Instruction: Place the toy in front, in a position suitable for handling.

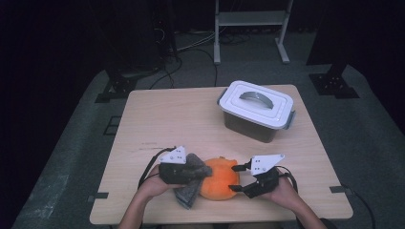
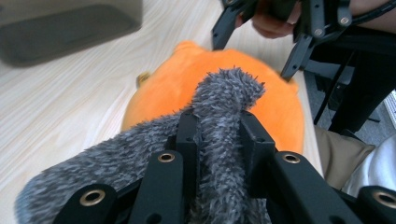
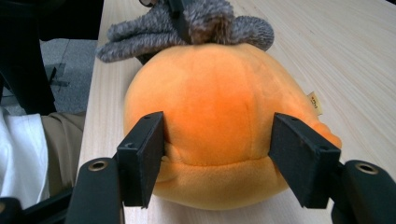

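Between right gripper [image 3: 217,154] jaws, spread: orange plush toy [image 3: 215,116] on pale wood worktop [image 1: 162,119]; left gripper [image 2: 219,140] jaws pinch grey cloth [image 2: 224,98]; dark room.

We have both forearms coming in low over the near edge of the tabletop [image 1: 157,107], 1 hand on each tool. Our left tongs [image 2: 218,126] sit left of the orange plush [image 3: 210,121], jaws clamped tight on a fold of grey fuzzy cloth [image 2: 224,93] lying against it. Our right tongs [image 3: 217,154] point at the orange plush from the right, jaws spread wide along its 2 flanks, the pads just beside its sides.
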`<state>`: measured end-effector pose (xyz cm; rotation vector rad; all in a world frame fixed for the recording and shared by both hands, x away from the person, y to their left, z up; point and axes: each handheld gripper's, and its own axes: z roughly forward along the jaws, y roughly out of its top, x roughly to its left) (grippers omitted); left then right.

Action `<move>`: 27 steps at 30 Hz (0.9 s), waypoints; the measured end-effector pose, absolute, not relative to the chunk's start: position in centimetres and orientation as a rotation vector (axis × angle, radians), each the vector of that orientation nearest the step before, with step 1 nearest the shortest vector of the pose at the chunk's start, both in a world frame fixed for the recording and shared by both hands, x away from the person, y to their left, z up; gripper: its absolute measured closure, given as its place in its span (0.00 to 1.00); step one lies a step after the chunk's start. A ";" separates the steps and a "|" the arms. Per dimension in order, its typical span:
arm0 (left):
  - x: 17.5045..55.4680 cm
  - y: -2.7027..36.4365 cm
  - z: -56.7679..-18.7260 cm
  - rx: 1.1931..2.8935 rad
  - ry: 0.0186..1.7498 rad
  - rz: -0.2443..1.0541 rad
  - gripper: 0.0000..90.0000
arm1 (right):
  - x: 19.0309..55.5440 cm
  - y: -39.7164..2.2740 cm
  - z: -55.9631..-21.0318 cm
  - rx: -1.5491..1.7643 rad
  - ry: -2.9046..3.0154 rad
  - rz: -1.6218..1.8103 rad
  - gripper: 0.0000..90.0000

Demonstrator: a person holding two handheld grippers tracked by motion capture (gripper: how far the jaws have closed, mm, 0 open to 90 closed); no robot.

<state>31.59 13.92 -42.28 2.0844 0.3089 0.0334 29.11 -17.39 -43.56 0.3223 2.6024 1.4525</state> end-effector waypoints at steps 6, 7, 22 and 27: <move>32.2 15.4 -42.9 2.092 0.367 0.034 0.81 | 29.3 -17.6 -43.6 0.333 2.604 1.463 0.38; 32.2 15.5 -42.9 2.086 0.373 0.028 0.81 | 29.3 -17.6 -43.6 0.333 2.604 1.463 0.38; 30.7 13.0 -41.5 2.075 0.223 0.016 0.80 | 29.4 -17.3 -43.6 0.331 2.599 1.418 0.38; 31.6 14.4 -42.2 2.070 0.282 0.016 0.81 | 29.4 -17.4 -43.7 0.346 2.602 1.429 0.39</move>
